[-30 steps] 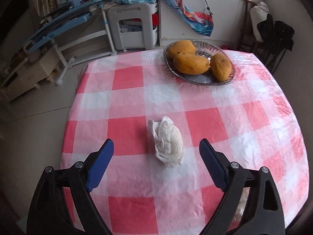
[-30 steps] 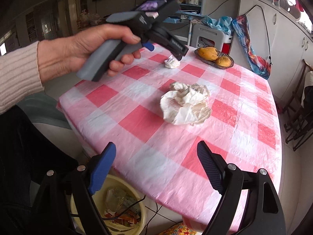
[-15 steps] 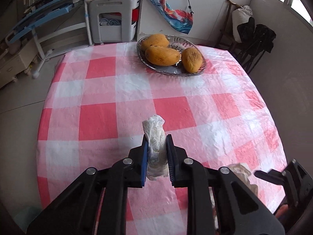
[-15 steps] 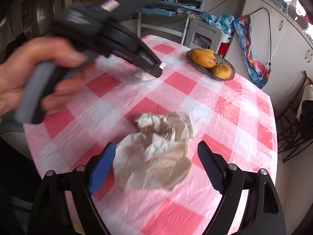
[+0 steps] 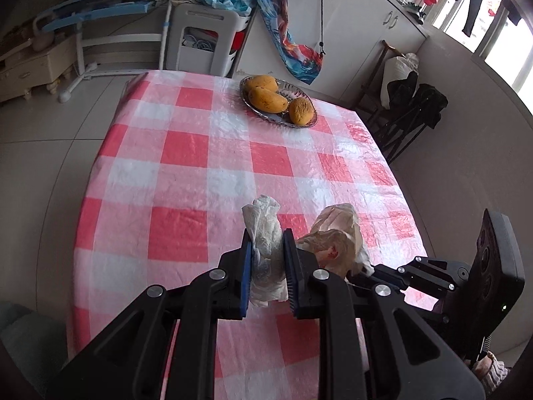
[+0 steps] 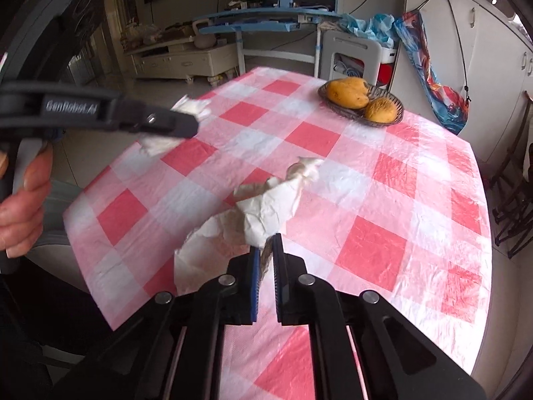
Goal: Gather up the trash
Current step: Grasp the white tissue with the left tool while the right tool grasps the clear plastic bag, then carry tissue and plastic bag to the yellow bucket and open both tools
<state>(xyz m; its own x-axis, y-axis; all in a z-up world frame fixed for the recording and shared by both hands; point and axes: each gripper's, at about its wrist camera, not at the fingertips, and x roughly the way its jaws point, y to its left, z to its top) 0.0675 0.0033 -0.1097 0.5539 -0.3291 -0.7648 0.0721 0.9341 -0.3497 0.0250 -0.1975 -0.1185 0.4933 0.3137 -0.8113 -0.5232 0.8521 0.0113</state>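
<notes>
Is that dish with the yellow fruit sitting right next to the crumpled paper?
No, the dish stands at the far edge of the table, with several checks of cloth between it and the crumpled paper.

A glossy, wrinkled plastic cloth (image 5: 186, 173) is seen on the table. The tissue (image 5: 265, 233) and the wrapper (image 6: 266, 206) are of crumpled matt paper. The grippers' arms are of matt black plastic.

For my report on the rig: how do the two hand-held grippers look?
Both grippers, left and right, have matte black plastic linkage arms with silver rivets and ribbed blue finger pads. The left one carries embossed "GenRobot.AI" lettering on its side and a grey handle.
</notes>
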